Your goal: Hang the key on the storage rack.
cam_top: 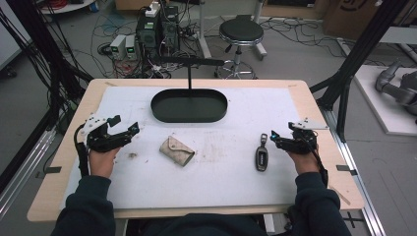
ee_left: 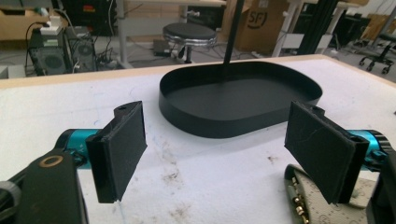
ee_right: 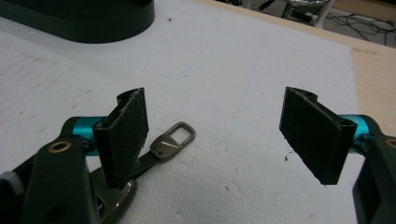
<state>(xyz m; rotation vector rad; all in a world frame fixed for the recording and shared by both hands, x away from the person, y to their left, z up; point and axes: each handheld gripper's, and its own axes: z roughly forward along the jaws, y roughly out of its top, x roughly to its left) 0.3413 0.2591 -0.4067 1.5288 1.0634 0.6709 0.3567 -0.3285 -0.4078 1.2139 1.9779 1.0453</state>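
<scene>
A beige key pouch (cam_top: 176,150) lies on the white mat, left of centre; its snap edge (ee_left: 299,198) peeks out under the left gripper's right jaw. A dark car key fob (cam_top: 261,156) with a metal loop (ee_right: 175,139) lies right of centre. My left gripper (cam_top: 124,126) hovers open to the left of the pouch, nothing between its pads (ee_left: 123,149). My right gripper (cam_top: 273,138) is open just right of the fob, jaws wide, and the fob sits beside and under its left pad (ee_right: 126,135) without being gripped.
A black oval tray (cam_top: 189,105) with an upright post (cam_top: 190,73) stands at the back centre of the mat (cam_top: 216,182). Beyond the table are a stool (cam_top: 240,33), computer boxes and cables on the floor. A black frame leg (cam_top: 344,78) rises at the right.
</scene>
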